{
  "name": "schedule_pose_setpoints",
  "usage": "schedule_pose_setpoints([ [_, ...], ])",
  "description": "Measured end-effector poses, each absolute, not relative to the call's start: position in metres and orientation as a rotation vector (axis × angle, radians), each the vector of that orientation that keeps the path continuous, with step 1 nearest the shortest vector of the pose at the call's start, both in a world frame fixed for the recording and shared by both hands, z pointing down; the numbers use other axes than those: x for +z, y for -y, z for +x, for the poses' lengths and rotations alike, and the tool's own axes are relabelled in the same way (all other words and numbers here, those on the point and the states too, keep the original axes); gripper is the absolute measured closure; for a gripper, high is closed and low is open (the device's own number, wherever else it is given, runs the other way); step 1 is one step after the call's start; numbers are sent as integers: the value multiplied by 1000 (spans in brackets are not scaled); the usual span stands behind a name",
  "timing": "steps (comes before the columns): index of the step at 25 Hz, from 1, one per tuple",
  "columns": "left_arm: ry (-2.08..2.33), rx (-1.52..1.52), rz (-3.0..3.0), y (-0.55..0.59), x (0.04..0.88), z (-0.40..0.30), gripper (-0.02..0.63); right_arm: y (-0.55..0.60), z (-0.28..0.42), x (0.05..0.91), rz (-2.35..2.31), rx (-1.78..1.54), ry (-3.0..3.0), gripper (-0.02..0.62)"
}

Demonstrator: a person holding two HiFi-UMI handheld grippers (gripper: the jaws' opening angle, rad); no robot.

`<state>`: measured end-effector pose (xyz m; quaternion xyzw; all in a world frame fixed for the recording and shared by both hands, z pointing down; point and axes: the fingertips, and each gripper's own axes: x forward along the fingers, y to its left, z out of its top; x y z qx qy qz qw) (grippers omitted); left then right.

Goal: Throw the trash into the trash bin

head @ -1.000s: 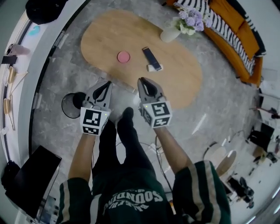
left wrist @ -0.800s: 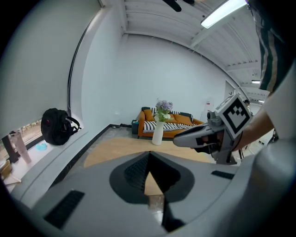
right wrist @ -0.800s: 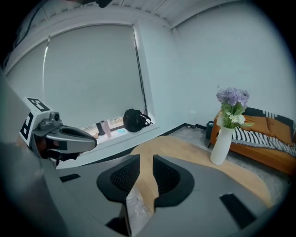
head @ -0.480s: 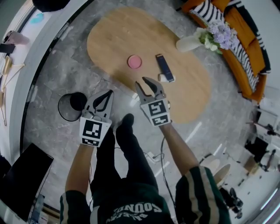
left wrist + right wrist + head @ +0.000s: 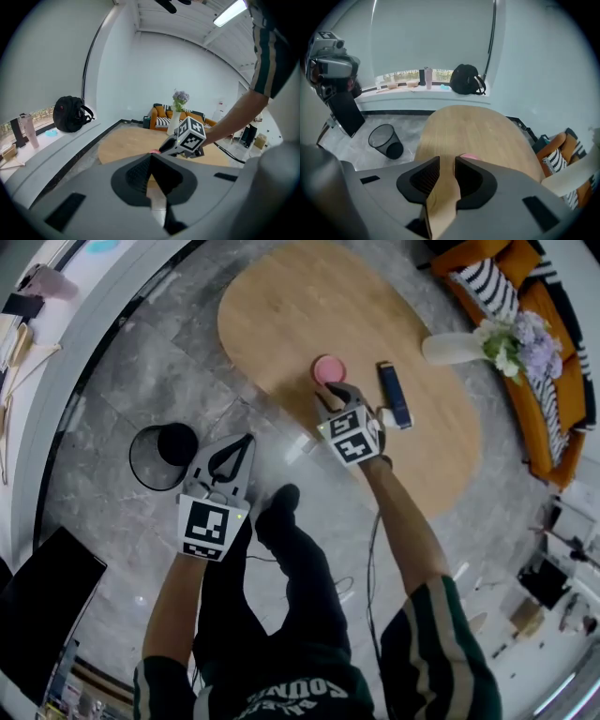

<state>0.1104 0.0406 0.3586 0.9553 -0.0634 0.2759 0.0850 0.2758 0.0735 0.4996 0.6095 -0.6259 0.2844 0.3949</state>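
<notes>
**Head view.** One oval light-wood table (image 5: 281, 306) carries one flat round pink disc (image 5: 328, 367). It also carries one dark rectangular bar (image 5: 395, 395) with one small white scrap (image 5: 386, 415) at its near end, and one white vase of purple flowers (image 5: 455, 348). One black wire-mesh trash bin (image 5: 161, 457) stands on the grey marbled floor left of the table, well apart from the disc. There are two grippers, each with one cube of black-and-white square markers and no letters. The left gripper (image 5: 244, 442) hangs over the floor near the bin. The right gripper (image 5: 337, 393) is over the table, its tips just beside the pink disc. The white lettering on the green shirt (image 5: 291, 690) appears upside down and is too warped to read surely.

**Left gripper view.** The left gripper (image 5: 151, 157) has its jaws pressed together at the tips, with nothing between them. Ahead are the right gripper's cube (image 5: 191, 135), one black backpack (image 5: 70, 115) and one orange sofa (image 5: 161, 119).

**Right gripper view.** The right gripper (image 5: 447, 161) has its jaws spread, with only bare table wood in the gap. The pink disc (image 5: 469, 157) lies just past the tips. The one bin (image 5: 384, 140) is on the floor to the left, and its contents cannot be made out.
</notes>
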Motion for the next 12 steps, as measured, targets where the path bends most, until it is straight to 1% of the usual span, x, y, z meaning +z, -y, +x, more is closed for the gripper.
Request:
schedule_pose_setpoints([
  [6,233,851,2812,-32,387,87,606,-67,285,552,1479,777,1506,500],
  [12,266,859,2782,-28,402,70,606,-69,292,575,1442,822,1409,504],
])
